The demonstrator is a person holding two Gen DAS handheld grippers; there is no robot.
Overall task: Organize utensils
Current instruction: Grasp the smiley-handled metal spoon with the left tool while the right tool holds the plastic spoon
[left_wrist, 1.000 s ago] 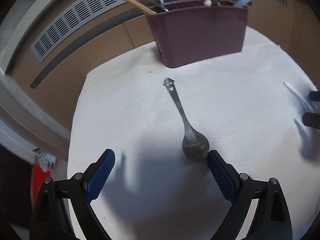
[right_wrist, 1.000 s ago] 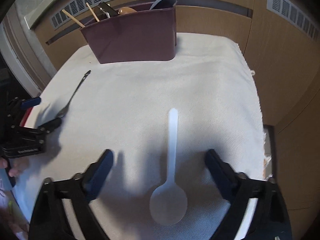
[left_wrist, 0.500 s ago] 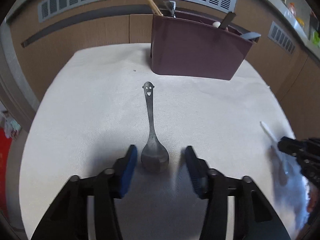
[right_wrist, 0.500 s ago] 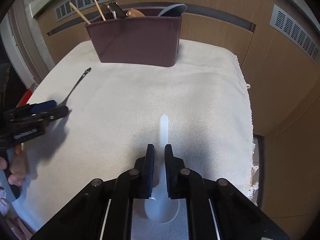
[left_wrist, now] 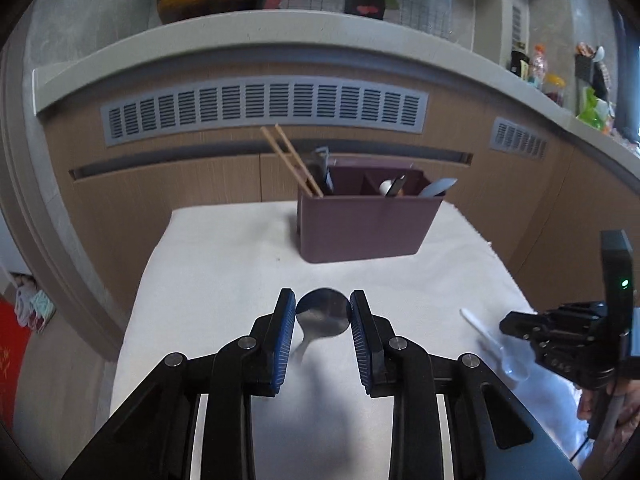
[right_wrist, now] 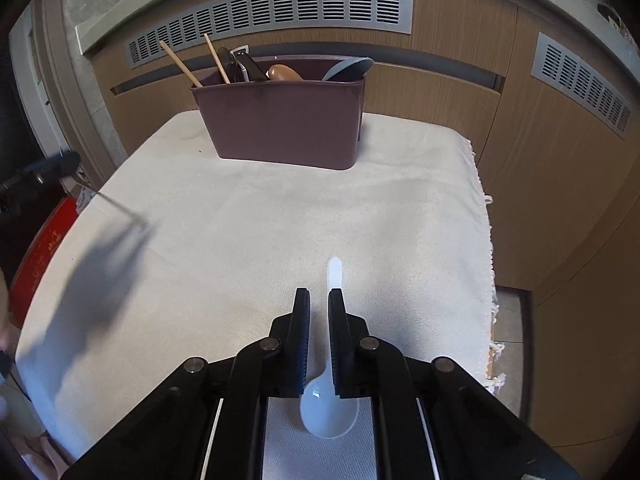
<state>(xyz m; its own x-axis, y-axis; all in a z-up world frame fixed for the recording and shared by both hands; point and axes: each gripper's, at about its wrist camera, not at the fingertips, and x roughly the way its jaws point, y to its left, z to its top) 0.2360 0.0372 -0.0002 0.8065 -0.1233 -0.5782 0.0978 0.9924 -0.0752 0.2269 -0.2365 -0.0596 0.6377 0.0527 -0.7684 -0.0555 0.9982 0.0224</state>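
Your left claw (left_wrist: 323, 310) is closing on the metal spoon (left_wrist: 321, 312), bowl between its pads, mid-frame. Your right claw (right_wrist: 319, 300) pinches the white spoon (right_wrist: 330, 400), so both can go into the bin (right_wrist: 284, 120).

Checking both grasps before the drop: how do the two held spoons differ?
The metal spoon is dark and steel; the plastic spoon is translucent white. The metal spoon is gripped across its bowl, handle hanging below; the plastic spoon is gripped on its handle, bowl toward the camera. Both are clamped in jaws.
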